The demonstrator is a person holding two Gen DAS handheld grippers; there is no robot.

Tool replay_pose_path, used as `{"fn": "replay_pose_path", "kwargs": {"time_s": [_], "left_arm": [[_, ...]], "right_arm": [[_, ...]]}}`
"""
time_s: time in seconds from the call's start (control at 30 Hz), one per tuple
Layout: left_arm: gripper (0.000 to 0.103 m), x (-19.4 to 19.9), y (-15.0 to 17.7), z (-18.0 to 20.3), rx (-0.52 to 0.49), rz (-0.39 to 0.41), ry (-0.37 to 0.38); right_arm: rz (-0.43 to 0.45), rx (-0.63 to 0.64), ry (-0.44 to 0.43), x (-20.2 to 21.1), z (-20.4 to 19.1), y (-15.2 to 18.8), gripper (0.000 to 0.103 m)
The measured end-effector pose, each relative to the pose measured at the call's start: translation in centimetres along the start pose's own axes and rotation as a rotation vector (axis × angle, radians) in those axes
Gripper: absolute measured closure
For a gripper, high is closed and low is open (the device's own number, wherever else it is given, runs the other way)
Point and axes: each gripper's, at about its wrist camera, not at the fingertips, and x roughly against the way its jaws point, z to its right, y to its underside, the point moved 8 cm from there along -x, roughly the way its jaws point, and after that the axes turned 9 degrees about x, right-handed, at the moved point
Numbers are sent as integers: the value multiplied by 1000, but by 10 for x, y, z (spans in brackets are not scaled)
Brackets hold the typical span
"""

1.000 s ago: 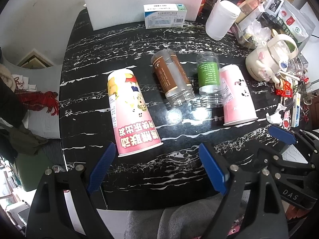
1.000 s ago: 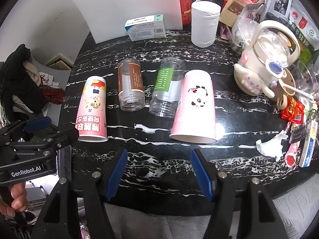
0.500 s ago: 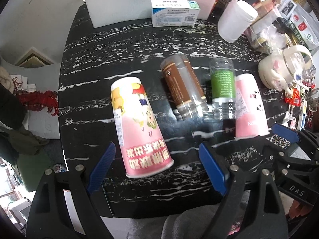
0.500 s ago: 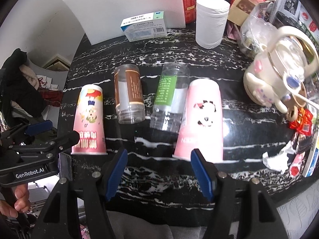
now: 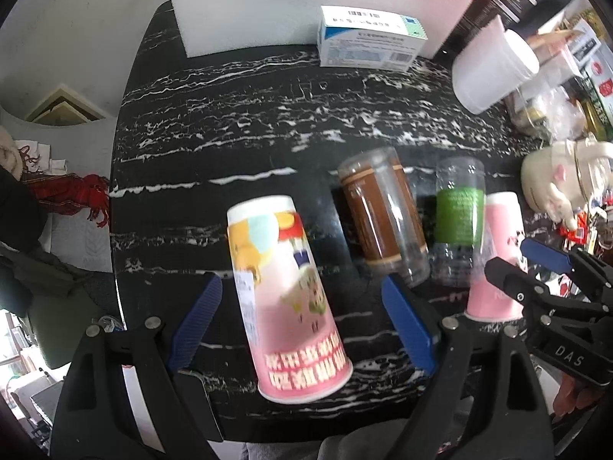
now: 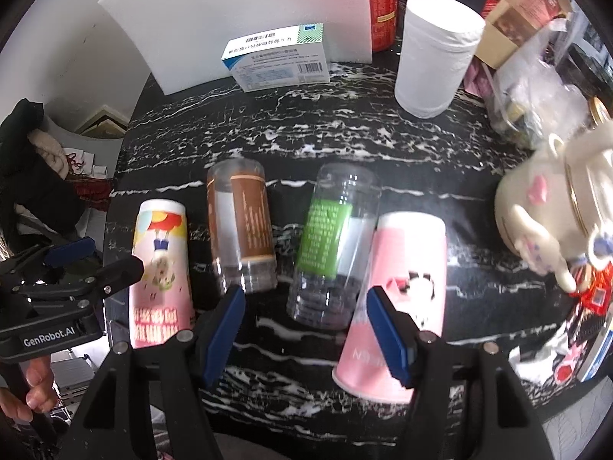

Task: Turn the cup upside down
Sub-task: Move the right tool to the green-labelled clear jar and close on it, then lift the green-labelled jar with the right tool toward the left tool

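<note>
Four containers lie on their sides in a row on the black white-veined marble counter (image 6: 345, 145), open mouths toward the person, which suits jaws coming in from the near edge; from the person's left they are a pink paper cup printed with cartoon figures and red characters (image 5: 285, 291), a clear plastic jar with a brown label (image 6: 239, 226), a clear plastic jar with a green label (image 6: 329, 245), and a plain pink paper cup with a small panda print (image 6: 398, 299); the green-labelled jar touches the panda cup along its side.

The left gripper (image 5: 302, 318) hangs low with its jaws wide, straddling the cartoon cup near the wide rim, one blue pad on either side and neither visibly touching; that placement reads as lining up for a grasp across the cup's body, so it can be lifted and set rim-down.

The right gripper (image 6: 306, 329) also has its jaws wide and holds nothing; its pads sit in front of the green-labelled jar and the panda cup's rim, closing on neither, and it is hard to say which of the two it is aimed at.

Behind the row, well apart, a white and blue cardboard box (image 6: 277, 57) and a white paper roll (image 6: 436, 50) stand clear of the working space; a cream ceramic teapot (image 6: 551, 211) sits among clutter to the right.
</note>
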Motion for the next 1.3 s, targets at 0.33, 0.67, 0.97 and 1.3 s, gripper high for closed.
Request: {"fn": "replay_pose_path", "kwargs": {"time_s": [0.33,0.67,0.97,1.3], "left_arm": [[18,-18,-29,-4,11,-1,-15],[18,-33,-40,-4,22,-11,-16],[18,-39,-46,0,18,-13,-14],[18,-42,-44,0,13,-20,-19]], "right_arm": [[-31,-15,-17,-30,6,-24,37],[-87,-26,21,-59,16,-40,37],[-165,-70,37,-90,27,-43,37],[-168,-55,57,-109,29,-47,44]]}}
